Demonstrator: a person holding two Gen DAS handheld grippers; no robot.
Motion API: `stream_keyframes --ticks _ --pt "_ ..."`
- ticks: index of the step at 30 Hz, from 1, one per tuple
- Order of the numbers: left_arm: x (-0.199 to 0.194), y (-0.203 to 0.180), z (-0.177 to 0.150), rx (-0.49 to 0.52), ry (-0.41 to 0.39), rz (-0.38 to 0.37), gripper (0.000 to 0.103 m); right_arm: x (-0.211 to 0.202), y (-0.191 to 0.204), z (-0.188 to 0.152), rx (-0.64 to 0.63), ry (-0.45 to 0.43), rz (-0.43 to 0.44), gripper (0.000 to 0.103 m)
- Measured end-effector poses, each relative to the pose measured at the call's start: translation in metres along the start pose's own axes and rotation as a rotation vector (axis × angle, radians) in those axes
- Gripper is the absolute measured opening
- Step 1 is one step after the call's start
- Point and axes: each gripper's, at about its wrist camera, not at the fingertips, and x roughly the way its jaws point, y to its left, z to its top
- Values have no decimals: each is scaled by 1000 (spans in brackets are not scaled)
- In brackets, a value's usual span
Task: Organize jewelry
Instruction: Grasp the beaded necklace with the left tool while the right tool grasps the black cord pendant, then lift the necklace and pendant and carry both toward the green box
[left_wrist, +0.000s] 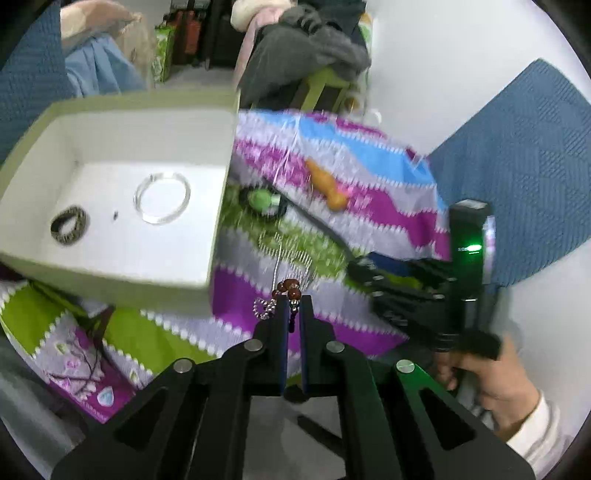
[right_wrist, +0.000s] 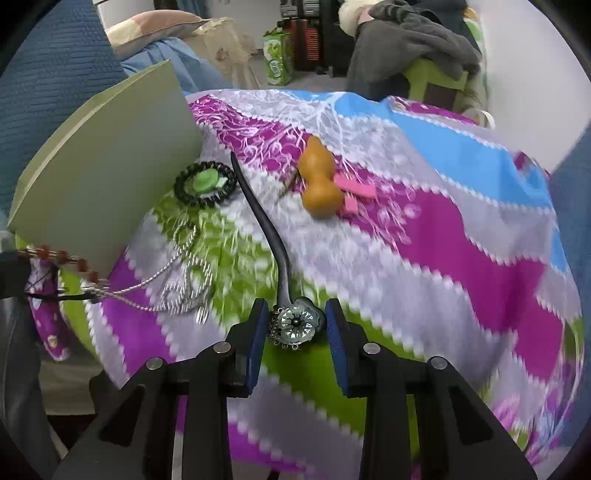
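Note:
My left gripper is shut on a brown bead bracelet with a beaded tassel, held above the cloth just right of the white jewelry box. The bracelet also shows at the far left of the right wrist view. In the box lie a clear bangle and a dark ring. My right gripper is open around the flower head of a dark hairpin, whose stem curves away over the cloth. A silver chain necklace lies left of it.
On the patterned cloth lie an orange gourd charm with pink tags and a green stone with a black coil band. The box's outer wall stands at left. A chair with grey clothes is behind.

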Motion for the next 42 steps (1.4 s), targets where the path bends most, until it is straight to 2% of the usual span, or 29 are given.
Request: stream_keyframes --ticks 7,10,12,14,16,17,18,19,23,25,26,29,30,32,36,42 --pt "33 20 -16 -46 96 28 5 -9 1 -30 51 82 -13 30" --pt "47 29 -20 -78 151 33 5 -10 -2 -32 80 88 10 32" --pt "53 34 -21 -93 171 54 5 -10 -4 -31 99 80 46 39" --pt "57 36 -22 -100 196 38 5 -13 -5 -29 99 55 69 42" --pt "58 36 -23 -104 212 33 18 -11 -1 -21 82 18 80 42" --pt "57 37 -24 -106 209 29 34 -11 0 -19 69 2 79 42" --pt "55 36 -24 -107 199 25 44 -10 2 -17 57 -7 71 42" --pt "52 35 -25 -104 189 26 44 -8 3 -13 38 -14 55 42" --pt "46 30 -27 -57 163 56 44 0 12 -4 -52 -38 13 41" --pt "49 32 -28 -44 170 66 35 8 15 0 -81 -27 -1 39" --pt "52 32 -28 -35 174 80 29 10 16 0 -91 -20 -1 32" --pt "57 36 -29 -17 179 93 24 10 20 1 -124 -31 7 23" --pt "59 35 -29 -2 174 104 18 10 21 1 -129 -30 10 21" --pt "60 33 -27 20 170 104 7 9 25 0 -134 -25 15 7" --pt "50 26 -24 41 120 86 7 5 21 -1 -83 -26 3 7" --pt "16 12 -5 9 36 17 6 -22 4 3 50 -94 14 6"
